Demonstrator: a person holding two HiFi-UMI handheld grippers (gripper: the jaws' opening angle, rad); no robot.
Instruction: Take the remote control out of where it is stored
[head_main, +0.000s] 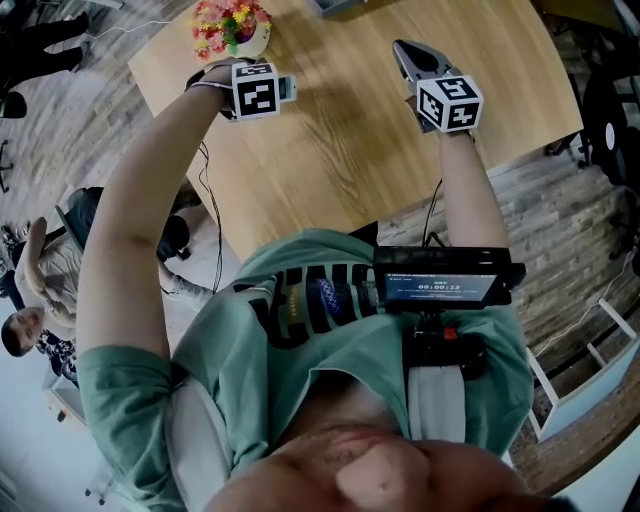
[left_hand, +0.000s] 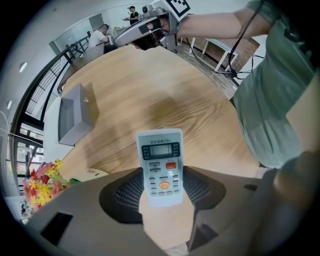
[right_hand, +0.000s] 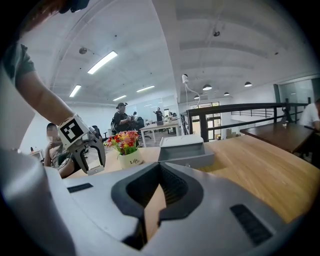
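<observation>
Already clear of the box: the remote control sits pinched in the left gripper

Over the pale wooden counter (head_main: 340, 140) the person holds both arms out, a gripper in each hand. The left gripper (right_hand: 94, 164) points straight down and pinches the remote control (left_hand: 160, 167) by its lower end. The ribbed pads press on its two long edges. Its upper half, with a small display, an orange key and a round orange button, juts past the jaw tips toward the wood. It is a white handset of the air-conditioner sort, its face turned up toward the gripper's own camera. Whether its far end touches the counter I cannot tell.

Just beside that gripper, near the counter's far corner on the left, stands a white flower pot (head_main: 235, 30) marked "Life", full of red and yellow blooms. The small grey drawer box (right_hand: 186, 150) sits farther along the counter, well apart from the remote control, with a little knob on its front.

The right gripper (head_main: 405, 52) hangs over the counter's other side, well apart from the left one and tilted slightly downward. Its jaws are pressed together with nothing between them, and only a sliver of wood grain shows past the pads.

Beyond the counter, people (right_hand: 120, 119) are about in the open office, and a dark railing (right_hand: 240, 107) runs along the right.
</observation>
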